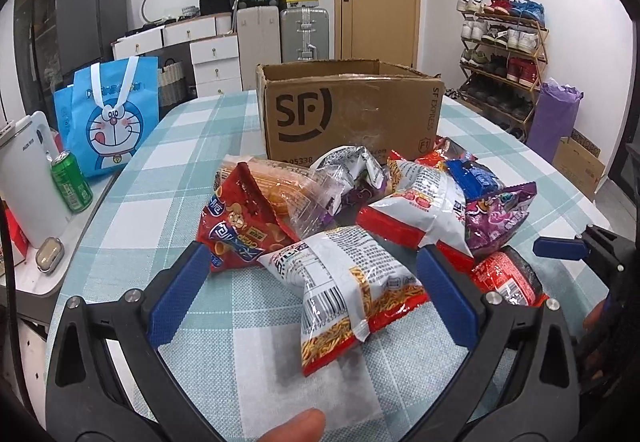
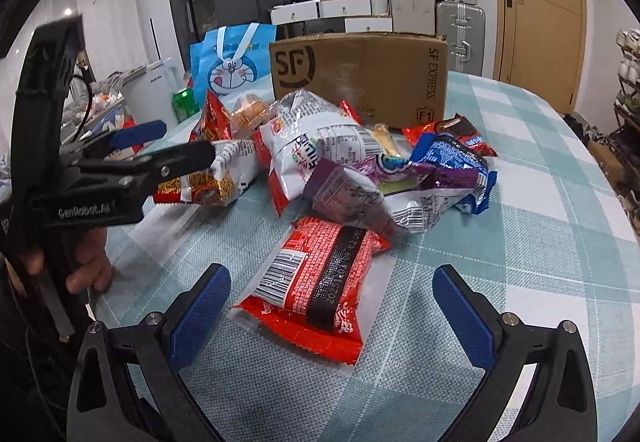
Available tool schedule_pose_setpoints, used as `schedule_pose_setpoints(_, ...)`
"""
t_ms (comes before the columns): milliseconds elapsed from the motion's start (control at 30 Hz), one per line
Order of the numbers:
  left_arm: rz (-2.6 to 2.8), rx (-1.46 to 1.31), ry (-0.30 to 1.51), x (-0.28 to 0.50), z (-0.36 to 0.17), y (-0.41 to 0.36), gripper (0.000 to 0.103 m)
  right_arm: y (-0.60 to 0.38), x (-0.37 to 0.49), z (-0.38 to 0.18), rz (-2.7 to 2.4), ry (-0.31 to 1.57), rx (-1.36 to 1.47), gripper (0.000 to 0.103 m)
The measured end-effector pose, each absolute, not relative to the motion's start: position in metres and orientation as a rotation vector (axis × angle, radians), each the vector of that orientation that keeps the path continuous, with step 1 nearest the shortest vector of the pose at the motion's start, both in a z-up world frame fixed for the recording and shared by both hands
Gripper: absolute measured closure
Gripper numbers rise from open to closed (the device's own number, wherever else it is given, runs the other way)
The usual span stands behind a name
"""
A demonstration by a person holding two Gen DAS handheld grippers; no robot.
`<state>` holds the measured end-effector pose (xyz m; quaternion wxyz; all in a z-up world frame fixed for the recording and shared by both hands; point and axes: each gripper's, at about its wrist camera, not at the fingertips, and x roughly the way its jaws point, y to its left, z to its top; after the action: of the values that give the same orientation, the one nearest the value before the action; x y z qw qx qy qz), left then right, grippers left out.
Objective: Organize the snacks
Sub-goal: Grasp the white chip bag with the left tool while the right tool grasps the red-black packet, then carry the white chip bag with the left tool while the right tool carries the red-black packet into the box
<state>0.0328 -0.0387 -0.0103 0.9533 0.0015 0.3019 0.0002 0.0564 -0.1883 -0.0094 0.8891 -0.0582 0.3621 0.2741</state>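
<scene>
A pile of snack packets lies on the checked tablecloth in front of an open SF cardboard box [image 1: 352, 109] [image 2: 360, 77]. My left gripper [image 1: 316, 262] is open, its blue fingers on either side of a white and red noodle-snack packet [image 1: 344, 290], which also shows in the right wrist view [image 2: 224, 173]. My right gripper [image 2: 332, 290] is open around a red packet with a black band [image 2: 320, 290], seen in the left wrist view too [image 1: 508, 278]. Behind lie a red chip bag [image 1: 240, 226], a white packet [image 1: 420, 197], a purple packet [image 2: 360, 193] and a blue packet [image 2: 452, 157].
A green can [image 1: 71, 181], a white appliance [image 1: 28, 181] and a blue Doraemon bag [image 1: 108, 117] stand at the table's left edge. Behind the table are drawers, suitcases [image 1: 304, 33] and a door. A shoe rack [image 1: 504, 53] stands at the right.
</scene>
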Motion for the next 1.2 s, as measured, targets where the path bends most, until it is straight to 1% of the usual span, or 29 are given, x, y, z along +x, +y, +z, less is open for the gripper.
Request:
schedule_pose_setpoints(167,-0.013,0.023,0.681,0.049,-0.017,-0.045,0.0,-0.188,0.061,-0.016,0.542,0.786,-0.137,0.0)
schedule_pose_setpoints(300,-0.022,0.027,0.699,0.05,-0.02,-0.046,0.0,-0.195,0.062,-0.015,0.501,0.786,-0.141,0.0)
schedule_pose_setpoints(433,-0.025,0.04,0.722,0.051,-0.022,-0.05,0.001,-0.202,0.067,-0.016,0.512,0.819,-0.089,0.0)
schedule_pose_setpoints(533,-0.054,0.037,0.735,0.052,-0.024,-0.052,0.008,-0.199,0.069,-0.016,0.528,0.828,-0.083,0.0)
schedule_pose_setpoints(567,-0.064,0.035,0.751,0.053,-0.025,-0.052,0.012,-0.198,0.068,-0.016,0.536,0.829,-0.081,0.001)
schedule_pose_setpoints(600,-0.084,0.033,0.772,0.054,-0.027,-0.053,0.019,-0.196,0.068,-0.016,0.541,0.827,-0.079,0.001)
schedule_pose_setpoints(633,-0.1,0.032,0.791,0.056,-0.029,-0.054,0.021,-0.194,0.068,-0.016,0.546,0.824,-0.084,0.005)
schedule_pose_setpoints(667,-0.1,0.034,0.788,0.055,-0.029,-0.054,0.024,-0.192,0.066,-0.015,0.551,0.817,-0.094,0.013)
schedule_pose_setpoints(700,-0.107,0.026,0.777,0.054,-0.028,-0.053,0.029,-0.191,0.064,-0.015,0.557,0.812,-0.1,0.018)
schedule_pose_setpoints(733,-0.11,0.02,0.78,0.053,-0.028,-0.052,0.03,-0.189,0.063,-0.015,0.56,0.803,-0.108,0.025)
schedule_pose_setpoints(767,-0.112,0.014,0.779,0.052,-0.027,-0.052,0.033,-0.188,0.062,-0.015,0.561,0.799,-0.112,0.029)
schedule_pose_setpoints(800,-0.119,0.005,0.776,0.05,-0.027,-0.051,0.038,-0.188,0.061,-0.015,0.568,0.796,-0.108,0.031)
schedule_pose_setpoints(833,-0.123,0.002,0.775,0.048,-0.026,-0.05,0.04,-0.19,0.06,-0.015,0.574,0.792,-0.1,0.034)
schedule_pose_setpoints(900,-0.13,-0.007,0.768,0.042,-0.025,-0.048,0.048,-0.191,0.057,-0.015,0.579,0.788,-0.094,0.037)
schedule_pose_setpoints(967,-0.138,-0.011,0.764,0.036,-0.024,-0.047,0.053,-0.192,0.053,-0.015,0.589,0.782,-0.102,0.043)
schedule_pose_setpoints(1033,-0.137,-0.003,0.756,0.031,-0.025,-0.047,0.055,-0.194,0.05,-0.015,0.605,0.776,-0.092,0.047)
schedule_pose_setpoints(1100,-0.139,0.001,0.749,0.025,-0.025,-0.047,0.057,-0.194,0.046,-0.013,0.613,0.765,-0.097,0.061)
schedule_pose_setpoints(1200,-0.145,-0.023,0.743,0.022,-0.024,-0.043,0.058,-0.193,0.043,-0.011,0.623,0.747,-0.104,0.061)
